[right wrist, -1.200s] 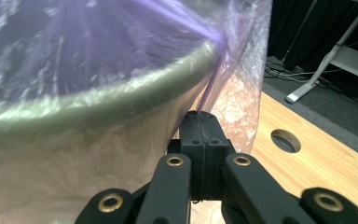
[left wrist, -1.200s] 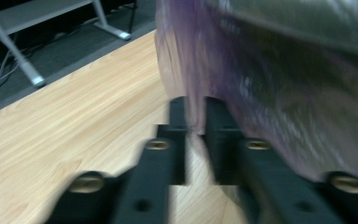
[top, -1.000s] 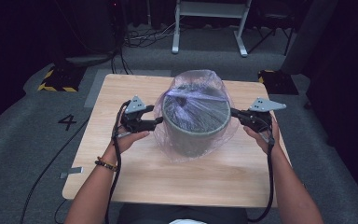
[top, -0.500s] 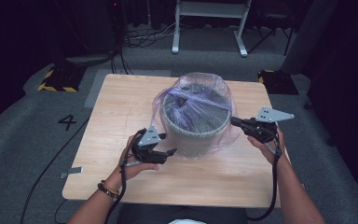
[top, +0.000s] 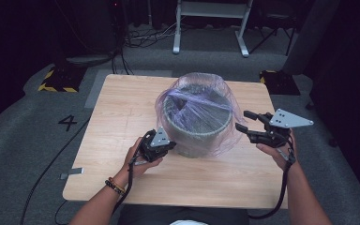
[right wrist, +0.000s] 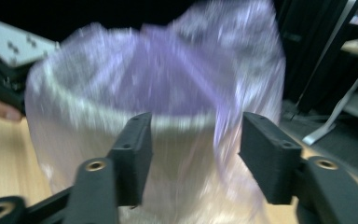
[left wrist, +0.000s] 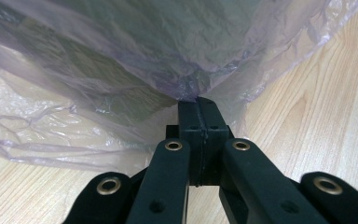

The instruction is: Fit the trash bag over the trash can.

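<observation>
A grey round bin [top: 198,126] stands mid-table under a thin purple plastic bag [top: 194,89] that drapes over its rim and down its sides. My left gripper [top: 171,145] sits low at the bin's front left. Its jaws have just been closing, and in the left gripper view that gripper [left wrist: 199,103] is shut on a gathered fold of the bag [left wrist: 144,56] near the tabletop. My right gripper [top: 243,120] hovers to the right of the bin, apart from it. Its jaws have just been opening and nothing is between them; the blurred bag [right wrist: 168,84] lies beyond the gripper [right wrist: 196,154].
The wooden table [top: 122,108] has bare room left of and in front of the bin. Past its far edge stand a white metal frame [top: 211,23] and loose cables [top: 140,37]. A yellow-and-black striped block [top: 56,79] lies on the grey floor at left.
My left gripper came down from the bin's left rim to its front-left base and shut on the bag. My right gripper let go of the right rim, opened and drew off to the right.
</observation>
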{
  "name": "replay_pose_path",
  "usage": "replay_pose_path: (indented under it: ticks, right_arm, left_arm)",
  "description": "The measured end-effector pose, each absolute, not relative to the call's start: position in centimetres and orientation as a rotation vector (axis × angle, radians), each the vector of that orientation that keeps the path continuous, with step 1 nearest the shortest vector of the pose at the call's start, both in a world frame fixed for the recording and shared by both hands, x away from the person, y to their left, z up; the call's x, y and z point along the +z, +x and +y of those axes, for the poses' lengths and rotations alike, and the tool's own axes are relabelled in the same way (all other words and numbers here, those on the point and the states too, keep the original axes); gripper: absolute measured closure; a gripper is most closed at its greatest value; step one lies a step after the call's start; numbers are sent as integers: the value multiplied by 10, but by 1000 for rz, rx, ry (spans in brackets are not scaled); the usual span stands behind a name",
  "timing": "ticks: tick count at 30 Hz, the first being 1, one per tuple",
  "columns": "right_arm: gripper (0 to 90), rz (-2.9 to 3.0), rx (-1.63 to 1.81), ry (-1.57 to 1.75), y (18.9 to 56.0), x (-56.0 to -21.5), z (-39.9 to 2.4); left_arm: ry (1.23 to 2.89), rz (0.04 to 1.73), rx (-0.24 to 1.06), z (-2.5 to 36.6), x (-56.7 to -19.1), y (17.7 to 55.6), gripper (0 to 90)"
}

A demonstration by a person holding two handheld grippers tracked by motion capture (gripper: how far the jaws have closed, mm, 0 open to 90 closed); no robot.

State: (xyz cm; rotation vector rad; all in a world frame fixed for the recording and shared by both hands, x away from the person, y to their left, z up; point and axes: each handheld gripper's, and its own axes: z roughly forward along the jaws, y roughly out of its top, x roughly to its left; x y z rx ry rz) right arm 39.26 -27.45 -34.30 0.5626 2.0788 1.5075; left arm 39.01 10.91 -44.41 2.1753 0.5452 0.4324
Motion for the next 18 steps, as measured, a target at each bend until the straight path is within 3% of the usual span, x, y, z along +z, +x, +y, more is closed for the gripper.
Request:
replay_pose_path:
  ticks: [5, 8, 11, 14, 18]
  right_arm:
    - [329, 2102, 1445, 528, 404, -317, -253]
    - [276, 2180, 1385, 567, 430, -310, -231]
    - [276, 2206, 1326, 590, 441, -312, -223]
    - [362, 2244, 1257, 633, 455, -316, -218]
    - [633, 2275, 1211, 641, 465, -322, -218]
  left_arm:
    - [2200, 540, 445, 110, -446, 392, 900]
    - [2200, 542, 439, 112, -448, 393, 900]
    - [2219, 537, 444, 115, -449, 394, 900]
    - [2234, 539, 446, 118, -450, 395, 900]
    - [2231, 551, 453, 123, -451, 397, 900]
